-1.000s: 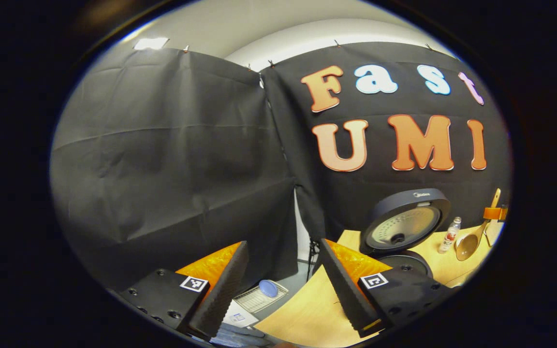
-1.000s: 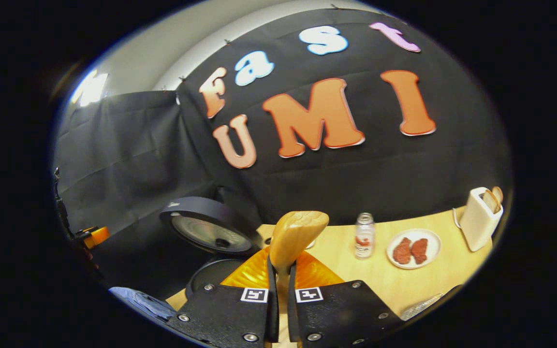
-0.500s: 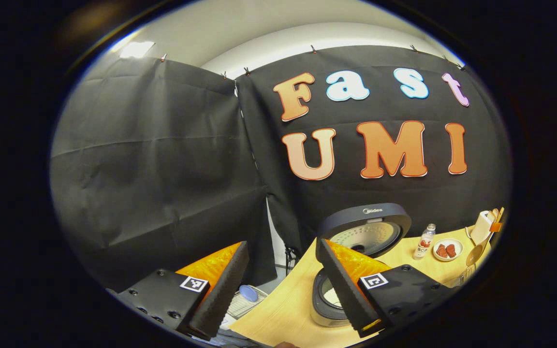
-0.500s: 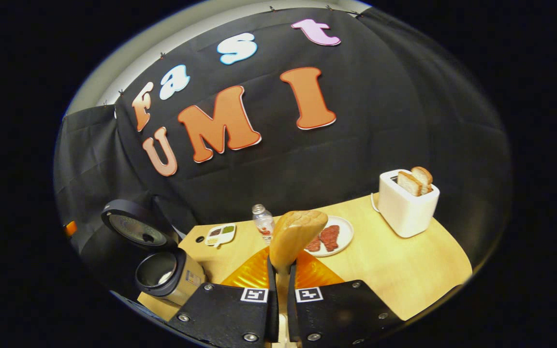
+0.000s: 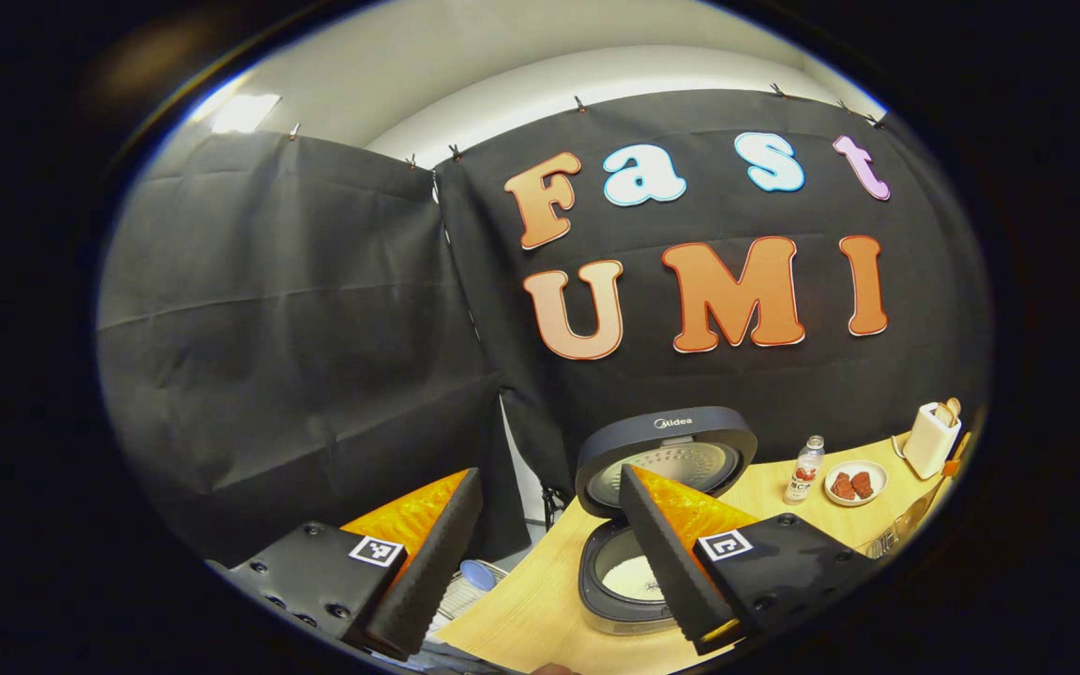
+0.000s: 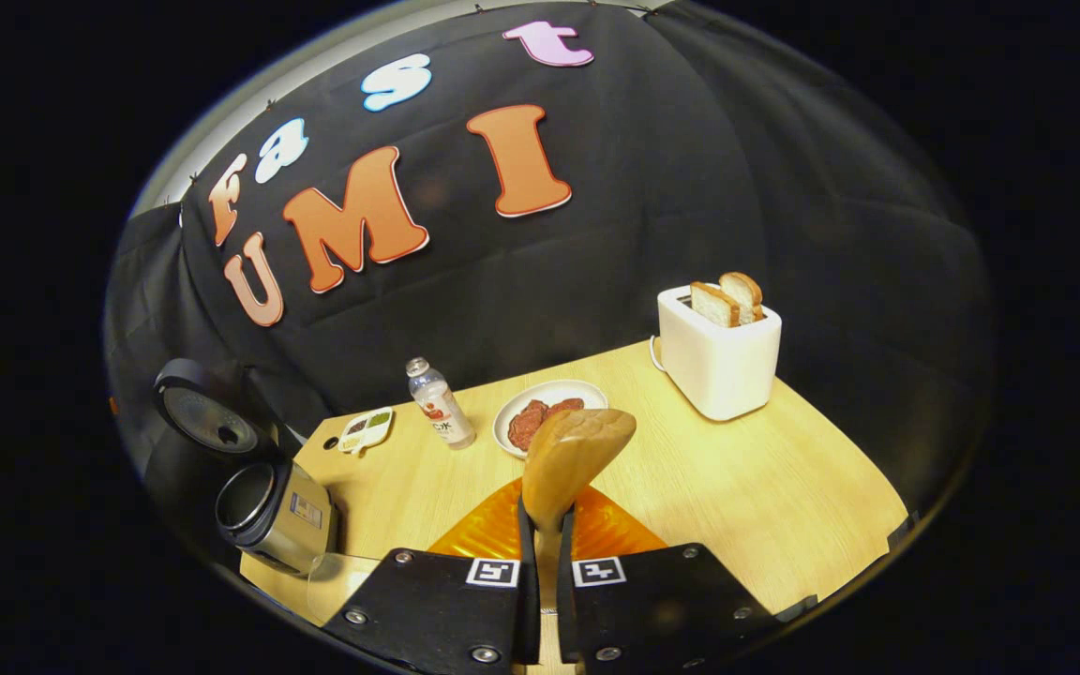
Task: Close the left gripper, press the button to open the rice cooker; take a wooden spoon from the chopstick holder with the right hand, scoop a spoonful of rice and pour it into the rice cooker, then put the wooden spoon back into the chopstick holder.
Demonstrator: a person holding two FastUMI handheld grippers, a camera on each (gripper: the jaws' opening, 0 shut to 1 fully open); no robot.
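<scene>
Right tool [image 6: 540, 553] pinches the wooden spoon [image 6: 568, 455] by its handle, pale bowl standing up above the surface [image 6: 765, 487]. Left tool [image 5: 545, 553] hangs spread wide, holding nothing, just before the rice cooker [image 5: 638, 562], whose lid stands raised, white rice inside.

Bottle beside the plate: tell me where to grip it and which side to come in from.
Grip the bottle around its straight body, below the narrower cap. It stands upright with a slight lean in the right gripper view. Come in level from the near, open table side: the plate sits close on one side and a small sauce dish on the other, so the front looks freest.
</scene>
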